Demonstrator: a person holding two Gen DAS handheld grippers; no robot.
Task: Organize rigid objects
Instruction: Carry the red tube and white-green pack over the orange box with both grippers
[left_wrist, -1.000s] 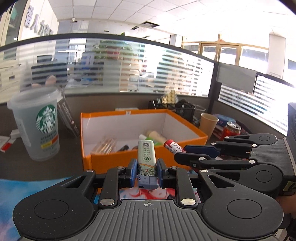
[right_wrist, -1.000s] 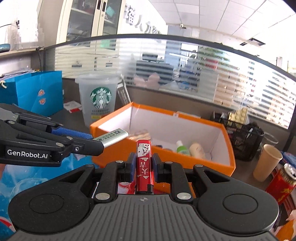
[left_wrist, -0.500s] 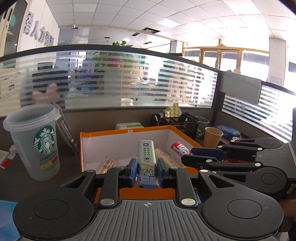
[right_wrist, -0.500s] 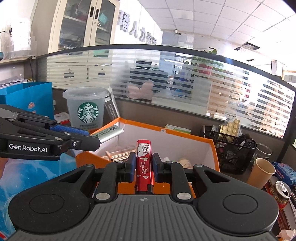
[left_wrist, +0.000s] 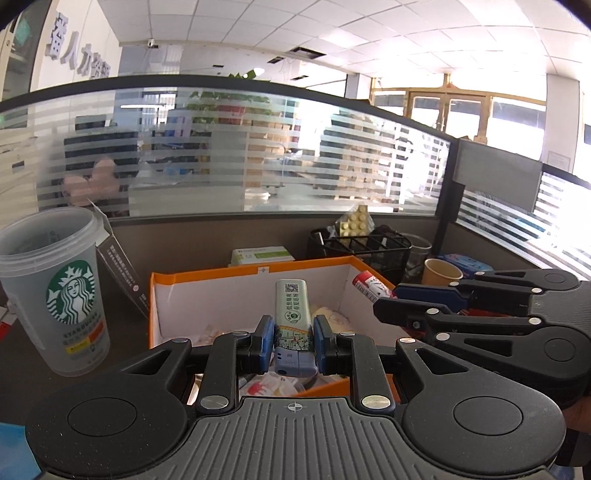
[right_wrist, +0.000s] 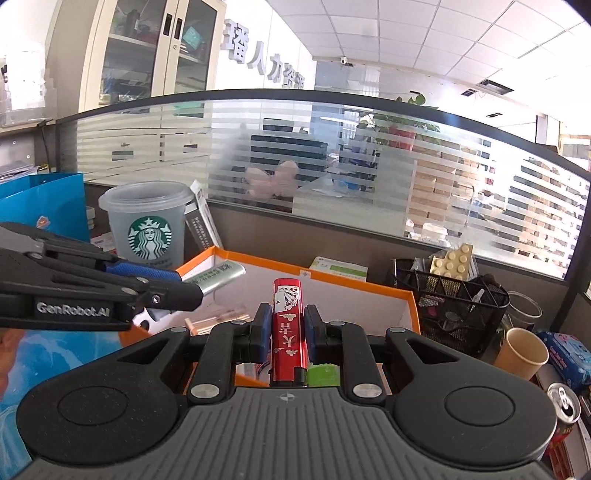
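My left gripper (left_wrist: 291, 341) is shut on a green-and-white lighter (left_wrist: 291, 314) with a blue base and holds it over the orange box (left_wrist: 255, 271). My right gripper (right_wrist: 285, 332) is shut on a red lighter (right_wrist: 286, 325) with playing-card print, also over the orange box (right_wrist: 351, 282). Each gripper shows in the other's view: the right one (left_wrist: 391, 295) with its red lighter (left_wrist: 369, 284) at the right, the left one (right_wrist: 192, 291) with its lighter (right_wrist: 218, 277) at the left. Small items lie inside the box.
A Starbucks cup (left_wrist: 55, 291) stands left of the box. A black mesh organizer (right_wrist: 454, 306), a paper cup (right_wrist: 524, 350) and a red can (right_wrist: 563, 410) stand to the right. A blue bag (right_wrist: 40, 206) is at far left. A glass partition runs behind.
Both grippers have risen and moved forward over the box while still holding their lighters. The box now sits lower and nearer in both views.
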